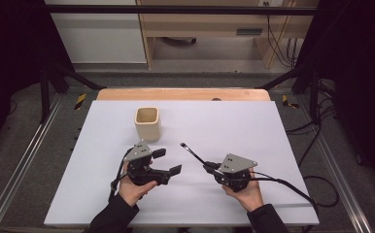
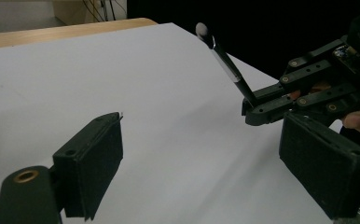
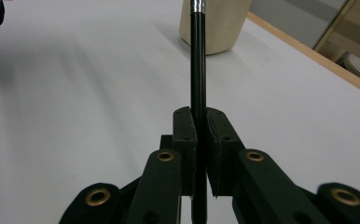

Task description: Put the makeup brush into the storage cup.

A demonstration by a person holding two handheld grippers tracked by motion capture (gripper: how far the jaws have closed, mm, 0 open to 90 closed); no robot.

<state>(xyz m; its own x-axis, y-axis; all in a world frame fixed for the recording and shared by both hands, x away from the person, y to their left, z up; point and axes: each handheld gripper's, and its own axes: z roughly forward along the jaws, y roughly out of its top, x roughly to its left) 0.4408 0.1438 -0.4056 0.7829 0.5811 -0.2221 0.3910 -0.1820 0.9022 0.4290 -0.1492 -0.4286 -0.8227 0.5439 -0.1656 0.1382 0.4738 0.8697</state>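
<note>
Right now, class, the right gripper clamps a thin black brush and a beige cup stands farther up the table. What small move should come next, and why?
Probably carry the brush up and over the beige cup, tip leading. The right gripper is shut on the handle, the cup stands upright and open, and the left gripper hangs open beside it, holding nothing.

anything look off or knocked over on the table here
Nothing stands out. The beige cup stands upright on the white table. The right gripper is shut on a black brush, tip raised toward the cup. The left gripper is open, holding nothing.
</note>
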